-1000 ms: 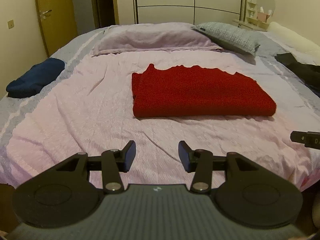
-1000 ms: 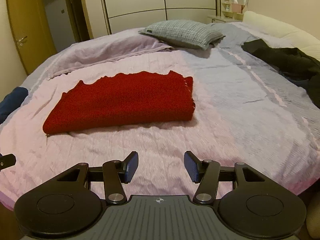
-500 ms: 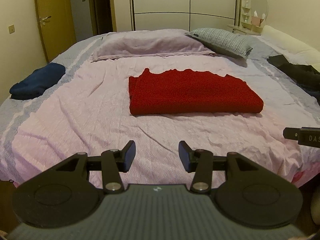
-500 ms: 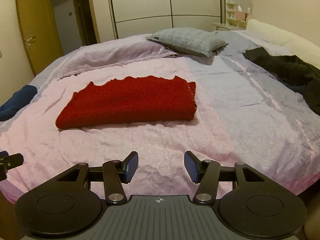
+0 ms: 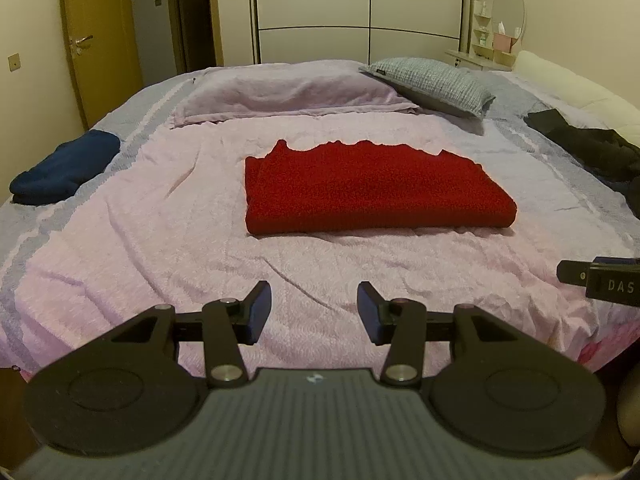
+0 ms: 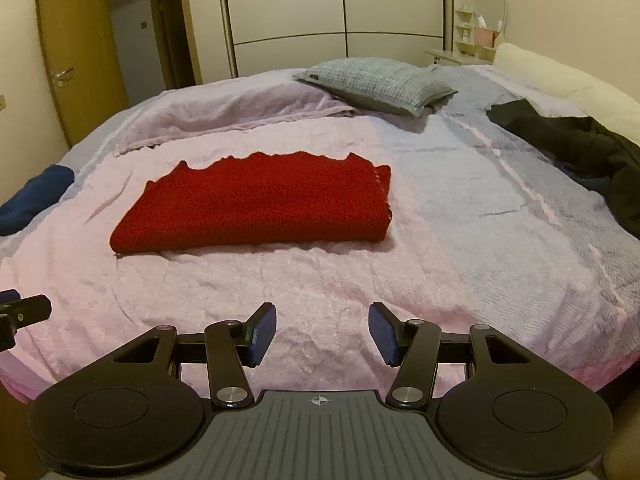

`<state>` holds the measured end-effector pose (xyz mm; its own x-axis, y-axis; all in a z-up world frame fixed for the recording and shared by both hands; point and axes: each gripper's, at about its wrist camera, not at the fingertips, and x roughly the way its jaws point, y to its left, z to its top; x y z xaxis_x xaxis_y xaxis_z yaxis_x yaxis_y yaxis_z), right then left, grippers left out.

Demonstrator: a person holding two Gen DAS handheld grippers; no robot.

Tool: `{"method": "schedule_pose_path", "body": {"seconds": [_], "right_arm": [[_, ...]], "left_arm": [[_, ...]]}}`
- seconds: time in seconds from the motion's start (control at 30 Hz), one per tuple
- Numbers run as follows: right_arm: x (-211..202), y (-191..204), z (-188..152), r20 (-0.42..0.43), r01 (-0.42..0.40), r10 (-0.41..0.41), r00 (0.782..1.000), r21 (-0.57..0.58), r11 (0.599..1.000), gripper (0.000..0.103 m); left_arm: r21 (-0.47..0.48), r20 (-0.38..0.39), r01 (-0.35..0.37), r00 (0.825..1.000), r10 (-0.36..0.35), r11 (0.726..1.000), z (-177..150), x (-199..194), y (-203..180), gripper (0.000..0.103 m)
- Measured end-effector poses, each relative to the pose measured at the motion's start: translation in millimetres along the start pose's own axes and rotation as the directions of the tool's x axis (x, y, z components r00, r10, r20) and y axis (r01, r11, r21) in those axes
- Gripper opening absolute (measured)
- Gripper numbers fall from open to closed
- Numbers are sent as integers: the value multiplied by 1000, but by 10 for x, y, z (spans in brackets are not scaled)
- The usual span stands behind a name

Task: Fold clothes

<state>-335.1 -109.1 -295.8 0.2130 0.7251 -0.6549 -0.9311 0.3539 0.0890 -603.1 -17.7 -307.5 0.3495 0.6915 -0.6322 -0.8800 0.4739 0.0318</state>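
A red knitted garment [image 5: 372, 190] [image 6: 260, 204] lies folded into a flat rectangle in the middle of the bed, on the pink cover. My left gripper [image 5: 314, 308] hovers over the near edge of the bed, well short of the garment, open with nothing between its fingers. My right gripper [image 6: 322, 334] is likewise open and empty, back from the garment's near right side. In the left wrist view, part of the right gripper [image 5: 600, 278] pokes in from the right edge. The left gripper [image 6: 24, 312] shows at the left edge of the right wrist view.
A folded dark blue garment [image 5: 66, 168] lies at the bed's left edge. A crumpled black garment [image 6: 576, 148] lies on the right side. A lilac pillow [image 5: 288, 90] and a grey checked pillow [image 5: 432, 84] sit at the head. Behind stand a wardrobe and a wooden door [image 5: 100, 52].
Both grippers have drawn back a little from the bed, so the red garment looks smaller and farther off. Both pairs of jaws stay as wide as before.
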Motion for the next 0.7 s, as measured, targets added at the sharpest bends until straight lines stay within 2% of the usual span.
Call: {"method": "schedule_pose_path", "body": {"seconds": [0.3, 0.47, 0.63, 0.7], "right_arm": [[345, 40, 59, -53, 7, -8, 999, -21, 1000, 55], [633, -27, 124, -76, 9, -10, 997, -12, 1000, 55], [998, -226, 160, -89, -4, 10, 996, 66, 998, 55], [1093, -321, 217, -55, -24, 30, 998, 107, 994, 55]], "left_arm": [[-37, -18, 27, 999, -27, 999, 88, 335, 119, 43], [-59, -8, 74, 997, -74, 996, 120, 618, 208, 43], [-88, -3, 114, 993, -115, 990, 164, 980, 355, 41], [-98, 8, 130, 992, -130, 987, 215, 1125, 421, 41]]}}
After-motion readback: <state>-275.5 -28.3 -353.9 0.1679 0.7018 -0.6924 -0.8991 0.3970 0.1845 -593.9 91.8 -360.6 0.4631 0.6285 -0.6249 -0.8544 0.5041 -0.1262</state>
